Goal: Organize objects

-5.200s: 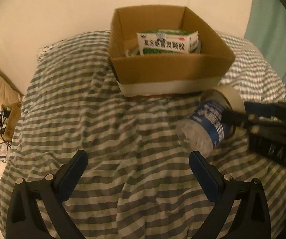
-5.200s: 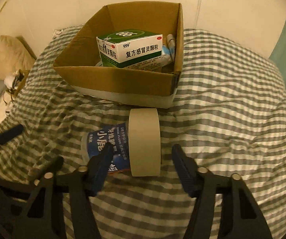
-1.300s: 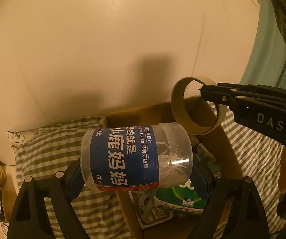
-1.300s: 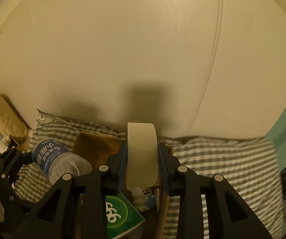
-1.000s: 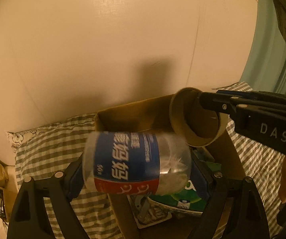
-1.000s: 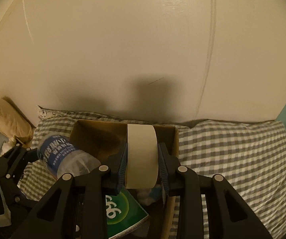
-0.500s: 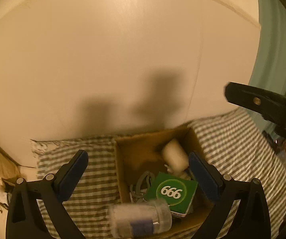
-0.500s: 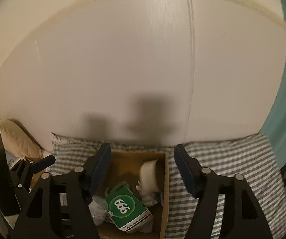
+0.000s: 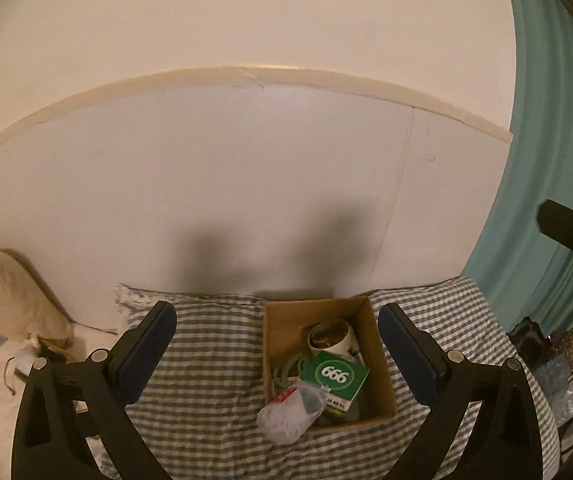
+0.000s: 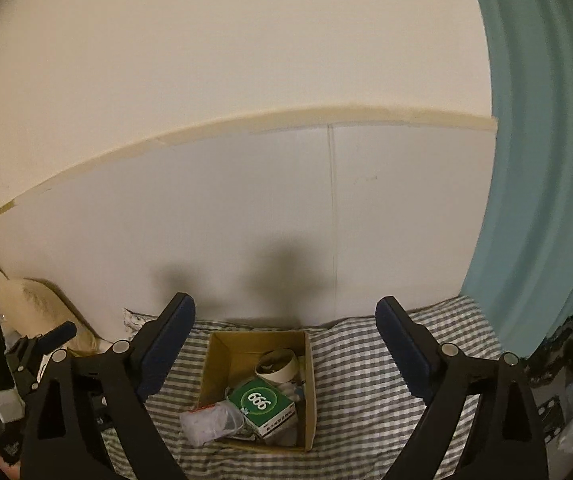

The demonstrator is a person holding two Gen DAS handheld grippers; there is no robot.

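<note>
The cardboard box [image 9: 382, 368] [image 10: 206, 376] stands on the striped bed far below both grippers. In it lie a tape roll [image 9: 332, 334] [image 10: 276, 364] and a green medicine box [image 9: 334, 376] [image 10: 260, 400]. The clear plastic jar [image 9: 290, 414] [image 10: 212, 420] lies tilted over the box's near left corner. My left gripper [image 9: 276, 352] is open and empty, high above the box. My right gripper [image 10: 284, 344] is open and empty too, at a similar height.
The striped bedding [image 9: 214, 360] runs against a white wall [image 9: 246, 200]. A beige pillow [image 9: 10, 292] lies at the left. A teal curtain [image 9: 546, 160] hangs at the right, with clutter [image 9: 554, 364] below it.
Both grippers opened and let go of the jar and the tape roll, which dropped into the box. Both grippers have since risen well above the bed.
</note>
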